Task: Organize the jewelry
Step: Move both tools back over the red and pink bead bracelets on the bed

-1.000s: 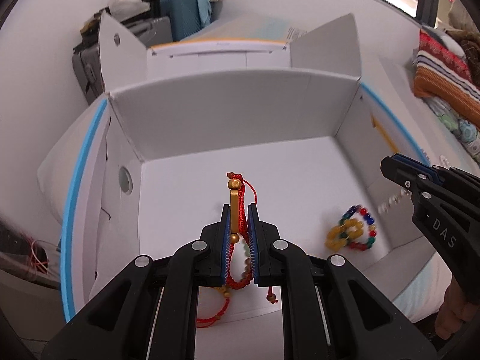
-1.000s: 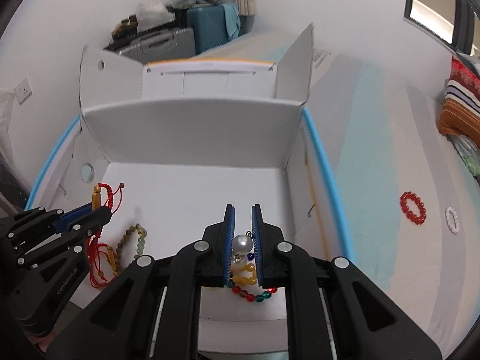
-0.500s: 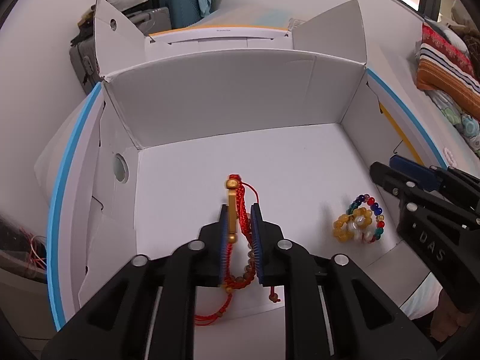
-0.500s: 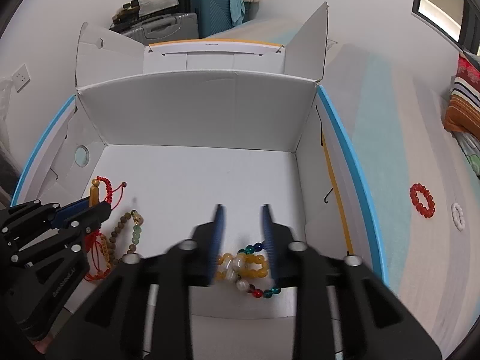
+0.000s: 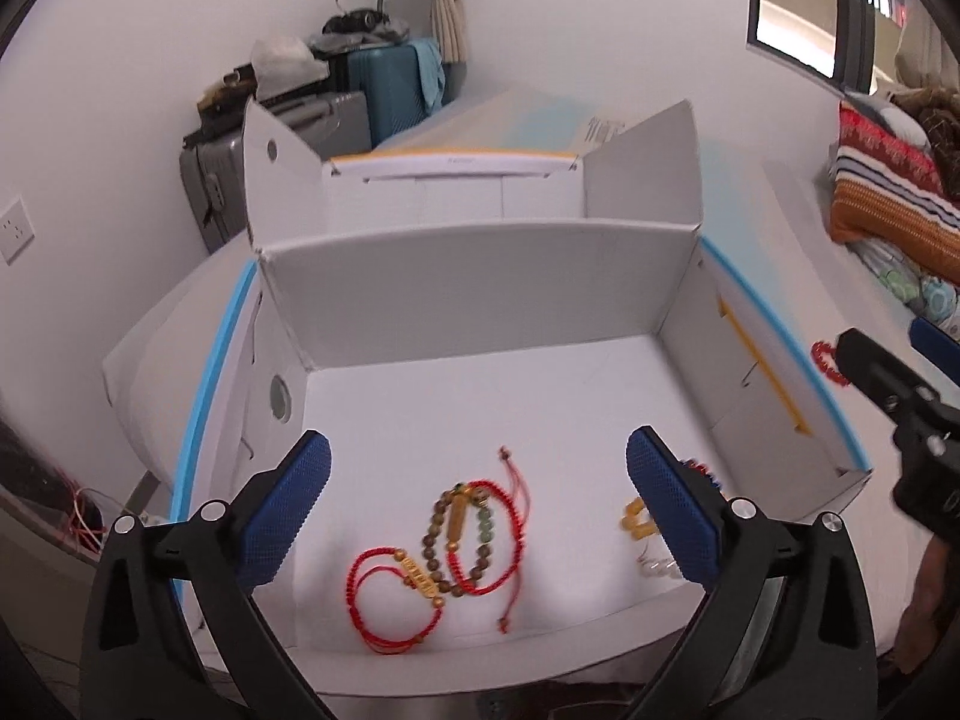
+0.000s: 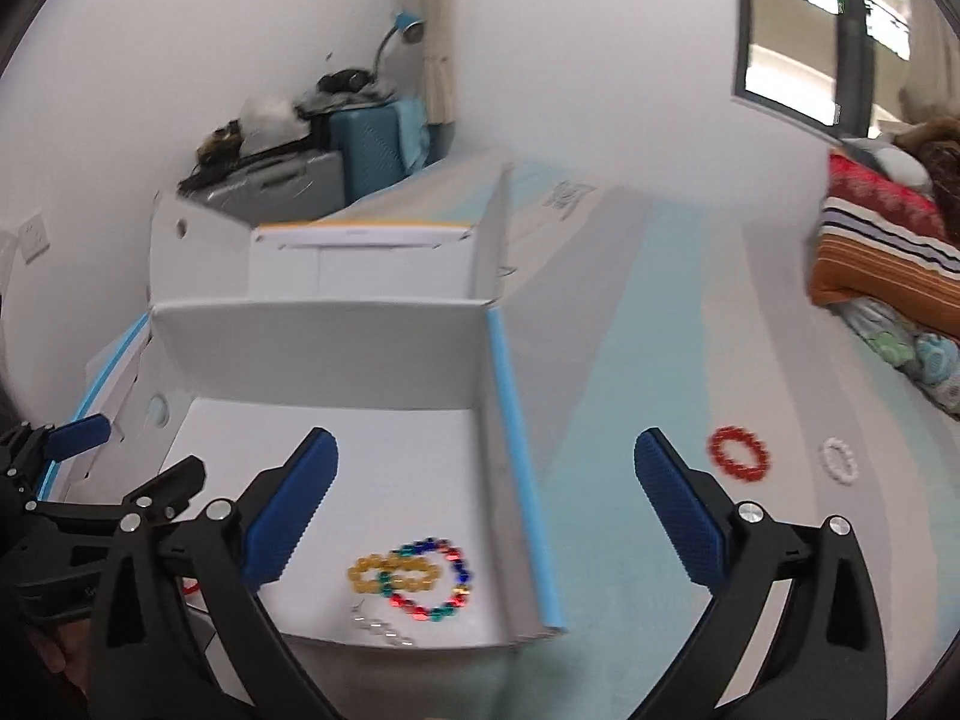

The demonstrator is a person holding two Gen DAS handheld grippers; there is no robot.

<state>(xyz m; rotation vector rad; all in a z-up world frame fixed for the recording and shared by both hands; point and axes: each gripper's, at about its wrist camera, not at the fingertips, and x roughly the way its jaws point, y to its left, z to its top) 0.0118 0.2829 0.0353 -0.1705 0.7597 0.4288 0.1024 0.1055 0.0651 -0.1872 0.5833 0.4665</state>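
A white cardboard box (image 5: 480,294) lies open on the bed. On its floor rest red cord bracelets with a gold tube and a brown-and-green bead bracelet (image 5: 456,534). Above them my left gripper (image 5: 478,450) is opening wide, with nothing pressed between its pads. Yellow and multicoloured bead bracelets (image 6: 414,576) and a small pearl piece (image 6: 381,627) lie at the box's near right corner. My right gripper (image 6: 486,444) is opening over the box's blue-edged right wall (image 6: 516,462), holding nothing. A red bead bracelet (image 6: 738,453) and a white bead bracelet (image 6: 838,461) lie on the bedsheet to the right.
Suitcases (image 5: 360,102) and a blue desk lamp (image 6: 408,24) stand against the far wall. A striped pillow (image 6: 882,252) lies at the right by a window (image 6: 798,30). The box's rear flaps (image 5: 642,174) stand upright. A wall socket (image 5: 15,228) is at left.
Both grippers went from shut to wide open, letting their jewelry drop onto the box floor. Both rose and drew back, and the right one swung right toward the bedsheet.
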